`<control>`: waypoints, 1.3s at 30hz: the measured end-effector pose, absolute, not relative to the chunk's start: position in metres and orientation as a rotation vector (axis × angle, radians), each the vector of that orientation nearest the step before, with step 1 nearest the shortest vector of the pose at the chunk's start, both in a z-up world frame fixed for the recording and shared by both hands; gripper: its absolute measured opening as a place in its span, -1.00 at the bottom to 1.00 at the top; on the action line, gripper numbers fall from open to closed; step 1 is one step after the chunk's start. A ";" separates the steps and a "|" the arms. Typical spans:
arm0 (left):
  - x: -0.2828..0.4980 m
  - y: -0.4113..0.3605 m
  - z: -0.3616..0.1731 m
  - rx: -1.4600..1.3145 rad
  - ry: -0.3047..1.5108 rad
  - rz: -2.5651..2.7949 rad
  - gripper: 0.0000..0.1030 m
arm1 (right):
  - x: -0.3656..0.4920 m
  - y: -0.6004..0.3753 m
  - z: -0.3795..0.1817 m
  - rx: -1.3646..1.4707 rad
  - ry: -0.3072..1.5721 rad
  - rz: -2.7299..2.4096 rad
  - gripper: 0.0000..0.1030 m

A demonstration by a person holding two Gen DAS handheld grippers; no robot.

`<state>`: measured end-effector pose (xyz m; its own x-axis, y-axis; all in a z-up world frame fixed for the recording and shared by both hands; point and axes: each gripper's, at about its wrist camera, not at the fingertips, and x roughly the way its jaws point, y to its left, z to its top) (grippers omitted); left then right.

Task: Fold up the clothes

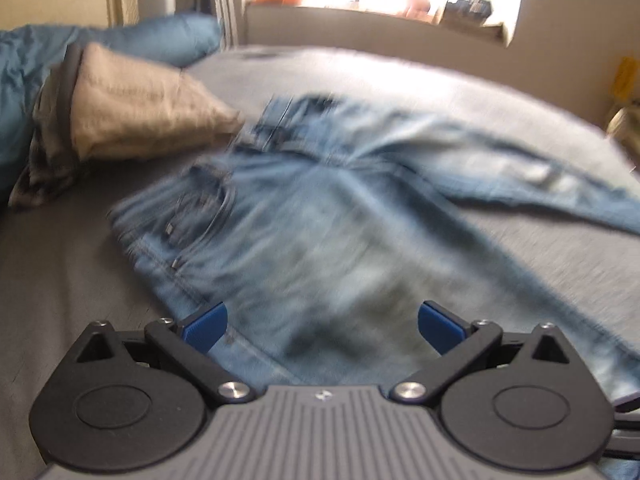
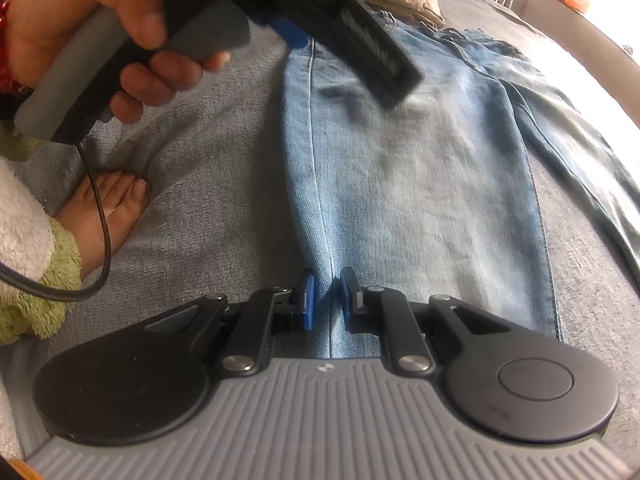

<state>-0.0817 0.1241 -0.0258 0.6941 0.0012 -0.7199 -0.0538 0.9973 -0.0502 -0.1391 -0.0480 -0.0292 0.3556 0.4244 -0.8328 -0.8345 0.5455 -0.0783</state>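
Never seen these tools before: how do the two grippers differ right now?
The left gripper has its blue fingers spread wide above the jeans, holding nothing. The right gripper has its fingers nearly shut, pinching a denim fold. Both are black with blue fingers.

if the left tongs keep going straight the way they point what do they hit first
Most likely the jeans: the open left tongs angle down over the denim lying on the grey bed cover, with nothing visible between. The picture is blurred, so the exact depth is unclear.

Bed with grey cover.
Pale blue jeans lie spread flat on it; a beige cushion rests beside the waistband.
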 end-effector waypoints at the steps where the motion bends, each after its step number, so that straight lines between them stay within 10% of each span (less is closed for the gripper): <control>1: -0.080 0.125 -0.025 -0.074 0.781 0.026 0.89 | -0.138 -0.049 -0.030 -0.549 0.865 0.871 -0.76; 8: -0.059 0.143 -0.037 -0.126 0.710 0.041 -0.48 | -0.135 -0.054 -0.031 -0.523 0.867 0.896 -0.76; 14: -0.057 0.184 -0.061 -0.156 0.739 0.198 -0.93 | -0.133 -0.058 -0.033 -0.499 0.870 0.913 -0.75; 29: -0.029 0.248 -0.044 -0.124 0.708 0.405 -0.69 | -0.121 -0.063 -0.035 -0.436 0.910 0.931 -0.76; 39: -0.036 0.134 -0.036 -0.048 0.705 -0.040 -0.62 | -0.117 -0.069 -0.035 -0.389 0.917 0.942 -0.75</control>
